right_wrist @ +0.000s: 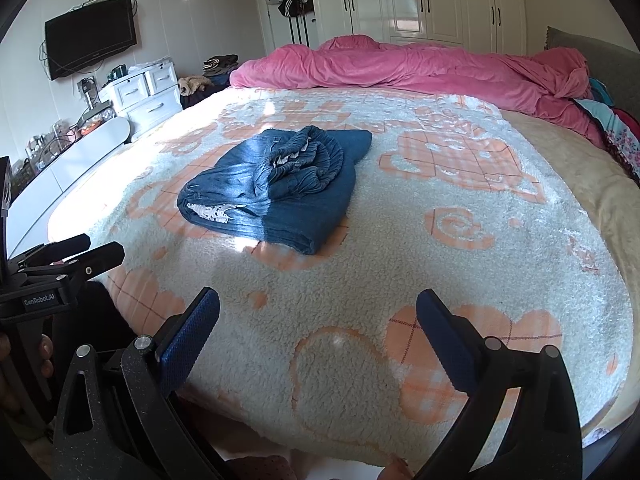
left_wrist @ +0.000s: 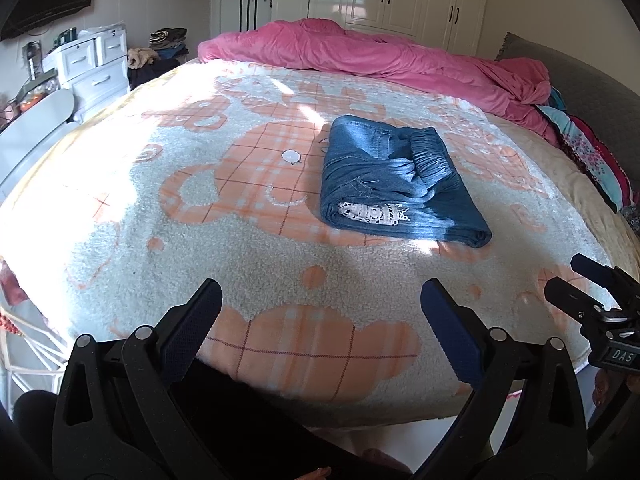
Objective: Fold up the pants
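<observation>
The denim pants (left_wrist: 394,182) lie near the middle of the bed, on the fleece blanket (left_wrist: 168,220) with its orange plaid pattern, already gathered into a compact folded bundle. The elastic waistband (right_wrist: 312,156) is bunched and rumpled on top, and a strip of white lace trim (left_wrist: 374,213) shows at the near edge. The folding looks essentially done; at most the lumpy waistband wants smoothing. The left claw (left_wrist: 320,320) and the right claw (right_wrist: 318,320) both hover at the near edge of the bed, well apart from the pants, jaws spread wide and holding nothing.
</observation>
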`<action>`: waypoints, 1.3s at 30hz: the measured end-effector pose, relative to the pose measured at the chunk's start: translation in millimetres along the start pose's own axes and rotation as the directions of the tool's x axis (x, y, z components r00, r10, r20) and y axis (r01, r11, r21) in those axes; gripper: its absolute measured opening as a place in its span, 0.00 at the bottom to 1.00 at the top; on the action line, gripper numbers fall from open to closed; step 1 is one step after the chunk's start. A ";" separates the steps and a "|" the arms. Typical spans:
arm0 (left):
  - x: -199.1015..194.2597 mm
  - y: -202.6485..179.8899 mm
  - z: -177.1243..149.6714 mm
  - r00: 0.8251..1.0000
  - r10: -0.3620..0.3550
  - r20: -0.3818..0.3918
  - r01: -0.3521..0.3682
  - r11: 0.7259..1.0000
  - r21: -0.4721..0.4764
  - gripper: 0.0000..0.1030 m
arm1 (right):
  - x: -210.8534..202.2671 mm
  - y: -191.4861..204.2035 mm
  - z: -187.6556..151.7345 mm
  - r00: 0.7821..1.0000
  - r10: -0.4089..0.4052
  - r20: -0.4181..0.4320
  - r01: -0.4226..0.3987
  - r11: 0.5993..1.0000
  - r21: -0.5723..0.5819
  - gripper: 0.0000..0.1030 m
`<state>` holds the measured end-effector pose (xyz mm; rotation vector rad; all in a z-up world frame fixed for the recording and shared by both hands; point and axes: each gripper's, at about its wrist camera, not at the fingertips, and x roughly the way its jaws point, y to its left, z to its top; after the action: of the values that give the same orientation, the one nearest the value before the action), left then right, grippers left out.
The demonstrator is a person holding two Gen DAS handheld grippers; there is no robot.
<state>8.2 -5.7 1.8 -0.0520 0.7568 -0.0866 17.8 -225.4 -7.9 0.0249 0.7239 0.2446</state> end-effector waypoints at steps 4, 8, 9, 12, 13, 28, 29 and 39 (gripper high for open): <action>0.1 0.2 0.3 1.000 -0.004 -0.001 0.004 1.000 -0.001 0.91 | 0.0 0.4 -0.1 1.000 0.000 0.001 0.000 1.000 -0.002 0.95; 0.0 -0.7 1.2 1.000 -0.011 -0.001 0.011 1.000 -0.005 0.91 | 1.1 1.0 0.5 1.000 0.001 0.000 -0.001 1.000 -0.005 0.95; -0.1 -0.3 1.1 1.000 -0.011 -0.001 0.011 1.000 -0.007 0.91 | 1.0 1.2 0.5 1.000 0.002 -0.001 -0.002 1.000 -0.006 0.95; 0.2 -1.0 1.1 1.000 -0.014 -0.002 0.014 1.000 -0.008 0.91 | 1.0 1.6 0.7 1.000 0.005 -0.001 -0.005 1.000 -0.010 0.95; 0.4 -0.5 1.0 1.000 -0.013 -0.003 0.013 1.000 -0.008 0.91 | 1.1 2.1 0.7 1.000 0.004 -0.001 -0.004 1.000 -0.012 0.95; 4.0 1.5 0.6 1.000 -0.013 -0.011 0.013 1.000 -0.015 0.91 | 2.5 1.9 0.7 1.000 -0.003 -0.006 0.003 1.000 -0.007 0.95; 4.2 1.8 0.3 1.000 -0.014 -0.012 0.013 1.000 -0.016 0.91 | 2.7 2.0 0.8 1.000 -0.004 -0.006 0.004 1.000 -0.007 0.95; 4.4 2.8 0.1 1.000 -0.017 -0.021 0.017 1.000 -0.016 0.91 | 4.9 1.0 1.2 1.000 -0.009 -0.012 0.008 1.000 -0.006 0.95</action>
<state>11.6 -3.4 -1.4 -0.0727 0.7781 -0.0973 21.9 -223.2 -10.1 0.0144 0.7346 0.2391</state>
